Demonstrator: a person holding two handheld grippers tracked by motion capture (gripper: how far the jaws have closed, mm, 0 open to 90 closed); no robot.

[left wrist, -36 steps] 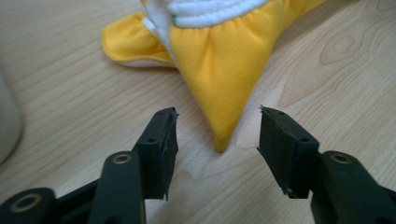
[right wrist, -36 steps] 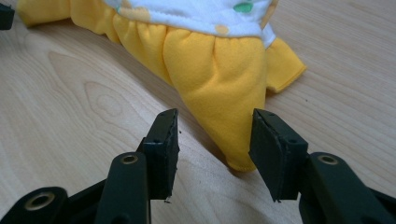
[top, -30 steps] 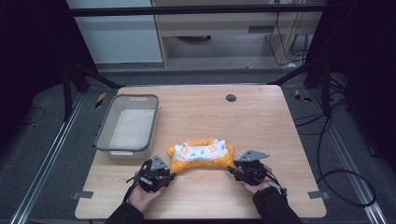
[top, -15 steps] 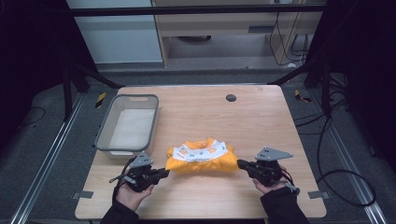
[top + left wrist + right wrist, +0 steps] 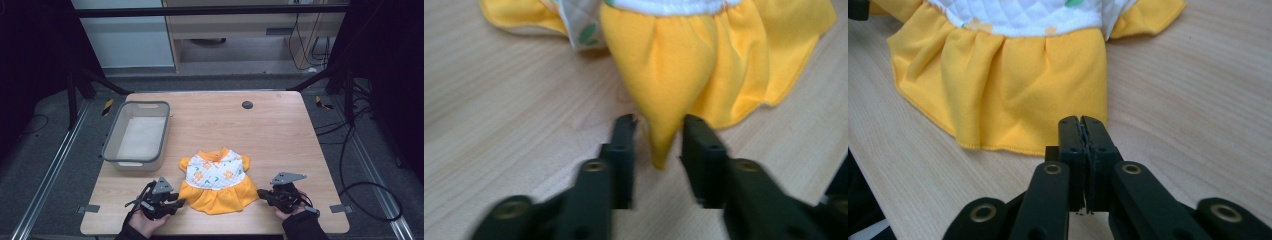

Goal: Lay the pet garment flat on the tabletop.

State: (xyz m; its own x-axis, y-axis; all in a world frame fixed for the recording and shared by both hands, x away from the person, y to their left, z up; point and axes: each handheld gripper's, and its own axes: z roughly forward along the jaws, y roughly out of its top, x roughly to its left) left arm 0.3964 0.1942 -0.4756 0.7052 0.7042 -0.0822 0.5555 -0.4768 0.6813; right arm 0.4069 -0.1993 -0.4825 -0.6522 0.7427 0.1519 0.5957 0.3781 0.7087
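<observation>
Now that the little dress (image 5: 216,181) lies spread flat on the bench (image 5: 280,130), where half a sec ago it was a bunched heap strung between the two grippers, the spreading step looks done. It sits betw. the grippers, collar away from the person, orange skirt nearest the fingers.

Left gripper (image 5: 658,145): its fingers have just been opening and stand partway apart. A pointed fold of the skirt hem (image 5: 664,105) hangs betw. them, but the pads don't press it, so it's let go. Right gripper (image 5: 1081,131): fingers pressed together on nothing, skirt edge just ahead and to their left.

Both grippers have pulled back toward the near bench edge vs. a sec ago. The grey tub (image 5: 136,134) sits well off beyond the left gripper. Probably next comes folding or lifting the dress, so a fresh grip will be needed on each side.
</observation>
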